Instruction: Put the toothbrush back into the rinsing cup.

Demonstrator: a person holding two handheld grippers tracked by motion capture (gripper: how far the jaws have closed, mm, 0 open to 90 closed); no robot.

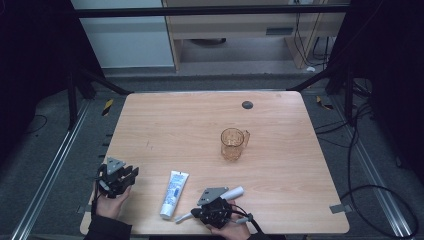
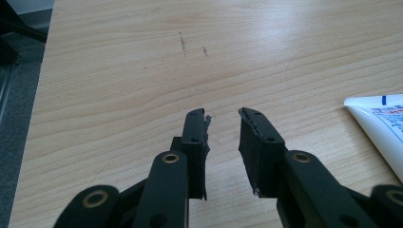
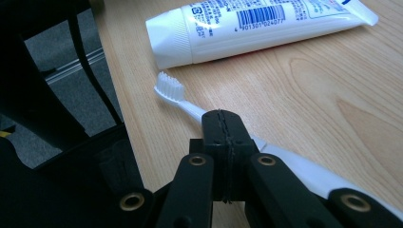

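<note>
While the toothbrush (image 3: 190,107) lies at the table's (image 1: 280,200) near edge: beside the toothpaste tube (image 1: 173,194).
Right gripper (image 3: 222,124): jaws pressed together above the brush neck, gripping nothing.
Left gripper (image 2: 222,130): near left corner, slightly parted, empty.
Risk: closed jaws could nudge the brush off the edge.

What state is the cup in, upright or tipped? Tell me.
Upright. The cup stands on its base on the table, mouth up, handle to one side. It looks empty, though clear liquid cannot be ruled out.
</note>
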